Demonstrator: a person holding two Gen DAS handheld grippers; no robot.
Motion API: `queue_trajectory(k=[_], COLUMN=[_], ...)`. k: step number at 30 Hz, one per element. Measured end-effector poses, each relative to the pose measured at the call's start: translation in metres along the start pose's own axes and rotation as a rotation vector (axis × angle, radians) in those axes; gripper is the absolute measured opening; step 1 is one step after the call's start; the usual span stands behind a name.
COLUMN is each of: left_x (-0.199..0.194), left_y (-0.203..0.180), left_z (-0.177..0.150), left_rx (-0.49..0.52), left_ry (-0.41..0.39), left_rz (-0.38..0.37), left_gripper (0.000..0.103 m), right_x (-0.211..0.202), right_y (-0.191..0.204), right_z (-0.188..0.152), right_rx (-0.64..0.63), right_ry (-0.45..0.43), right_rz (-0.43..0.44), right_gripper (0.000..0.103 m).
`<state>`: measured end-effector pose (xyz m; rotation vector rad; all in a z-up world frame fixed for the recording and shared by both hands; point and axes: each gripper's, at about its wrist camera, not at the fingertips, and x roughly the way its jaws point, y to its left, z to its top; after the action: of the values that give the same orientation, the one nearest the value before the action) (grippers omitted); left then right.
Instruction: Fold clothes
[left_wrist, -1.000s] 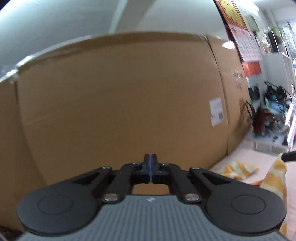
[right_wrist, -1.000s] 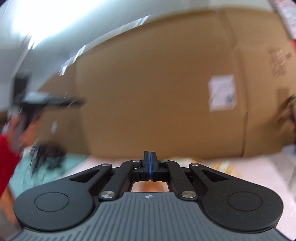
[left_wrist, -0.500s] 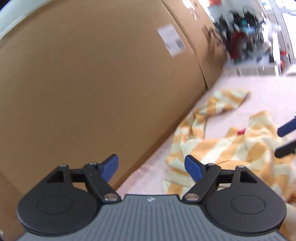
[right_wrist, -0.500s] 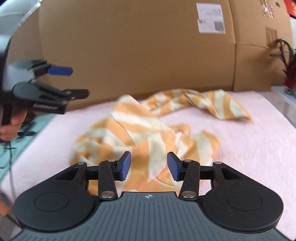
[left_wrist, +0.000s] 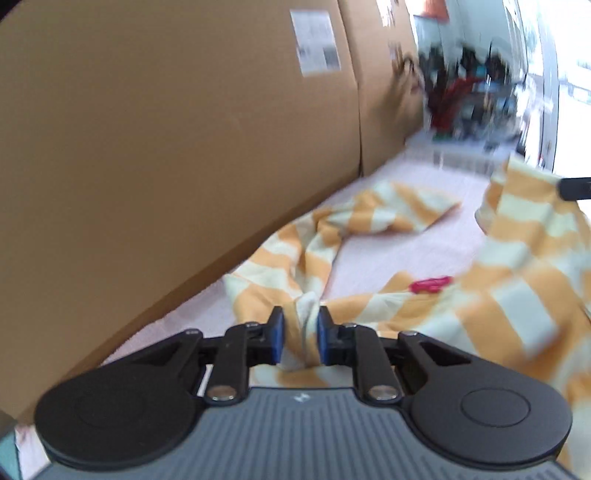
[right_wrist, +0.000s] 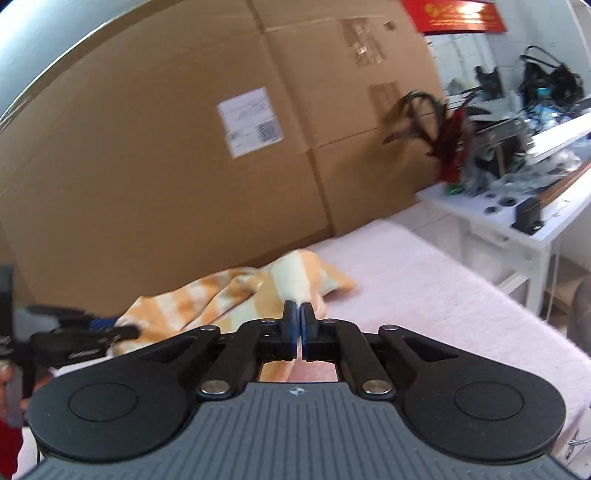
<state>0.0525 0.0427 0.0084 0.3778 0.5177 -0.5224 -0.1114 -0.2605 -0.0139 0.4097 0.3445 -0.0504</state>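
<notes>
Orange-striped garment (left_wrist: 509, 266) beside the cardboard box (left_wrist: 166, 155): left gripper (left_wrist: 299, 341) fingers pinch a fold; right gripper (right_wrist: 298, 330) fingers nearly closed, apparently on cloth.

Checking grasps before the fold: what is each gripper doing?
Left gripper: shut on the striped garment.
Right gripper: shut on the striped garment.

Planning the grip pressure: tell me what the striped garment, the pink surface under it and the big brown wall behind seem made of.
Striped garment: soft knit or woven cloth, matte; it bunches and drapes between the left claw.
Pink surface: fuzzy textile, probably a blanket or terry cover.
Brown wall: corrugated cardboard boxes, matte, with seams and a shipping label.
</notes>
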Motion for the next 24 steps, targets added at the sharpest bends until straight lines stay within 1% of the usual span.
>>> queue_trajectory(k=[2, 4, 5, 7, 8, 9, 10, 11, 12, 13, 14, 16, 17, 18, 19, 20, 21, 22, 23, 24], left_x=[-0.034, -0.072, -0.091, -0.119, -0.131, -0.140, -0.144, -0.145, -0.145, -0.146, -0.146, -0.145, -0.142, -0.140, -0.137, -0.134, -0.128, -0.122, -0.115, -0.109], left_y=[0.004, 0.005, 0.005, 0.000, -0.004, -0.007, -0.008, -0.007, -0.005, -0.004, -0.003, -0.005, -0.008, -0.011, -0.014, -0.017, -0.017, -0.016, -0.014, -0.011], left_z=[-0.003, -0.012, -0.017, -0.032, -0.040, -0.049, -0.056, -0.060, -0.064, -0.068, -0.071, -0.071, -0.070, -0.069, -0.068, -0.068, -0.068, -0.069, -0.071, -0.073], left_rx=[-0.043, -0.076, -0.092, -0.095, -0.088, -0.079, -0.080, -0.091, -0.102, -0.114, -0.124, -0.131, -0.120, -0.110, -0.099, -0.087, -0.072, -0.063, -0.056, -0.058], left_ry=[-0.062, -0.125, -0.150, -0.153, -0.151, -0.137, -0.119, -0.106, -0.093, -0.080, -0.070, -0.072, -0.078, -0.084, -0.090, -0.092, -0.080, -0.059, -0.042, -0.035], left_rz=[-0.008, -0.002, 0.001, 0.037, 0.065, 0.103, 0.137, 0.159, 0.181, 0.203, 0.220, 0.213, 0.213, 0.212, 0.211, 0.214, 0.224, 0.226, 0.222, 0.198], left_gripper=[0.017, 0.017, 0.017, 0.018, 0.019, 0.021, 0.021, 0.020, 0.015, 0.012, 0.012, 0.012, 0.013, 0.020, 0.029, 0.034, 0.045, 0.057, 0.064, 0.076], right_x=[-0.005, -0.006, -0.005, 0.005, 0.009, 0.010, 0.008, 0.008, 0.007, 0.009, 0.019, 0.040, 0.051, 0.063, 0.072, 0.074, 0.077, 0.077, 0.071, 0.062], right_y=[-0.016, -0.034, -0.041, -0.047, -0.047, -0.031, -0.010, 0.014, 0.037, 0.053, 0.067, 0.095, 0.107, 0.109, 0.111, 0.108, 0.105, 0.101, 0.093, 0.086], right_z=[0.008, 0.015, 0.017, 0.017, 0.015, 0.010, 0.001, -0.009, -0.021, -0.031, -0.040, -0.058, -0.067, -0.072, -0.077, -0.079, -0.080, -0.079, -0.073, -0.067], right_rx=[0.038, 0.102, 0.134, 0.191, 0.201, 0.140, 0.052, -0.048, -0.138, -0.177, -0.175, -0.170, -0.157, -0.104, -0.060, -0.052, -0.044, -0.034, -0.025, -0.046], right_ry=[-0.090, -0.146, -0.157, -0.056, -0.003, 0.056, 0.109, 0.158, 0.203, 0.233, 0.265, 0.331, 0.361, 0.383, 0.398, 0.391, 0.384, 0.375, 0.354, 0.318], right_rz=[-0.136, -0.237, -0.259, -0.094, -0.005, 0.105, 0.203, 0.295, 0.381, 0.428, 0.410, 0.373, 0.348, 0.296, 0.258, 0.275, 0.292, 0.307, 0.310, 0.299], right_gripper=[0.000, 0.000, 0.005, 0.009, 0.017, 0.027, 0.034, 0.048, 0.049, 0.049, 0.049, 0.049, 0.052, 0.058, 0.058, 0.050, 0.029, 0.019, 0.007, 0.007])
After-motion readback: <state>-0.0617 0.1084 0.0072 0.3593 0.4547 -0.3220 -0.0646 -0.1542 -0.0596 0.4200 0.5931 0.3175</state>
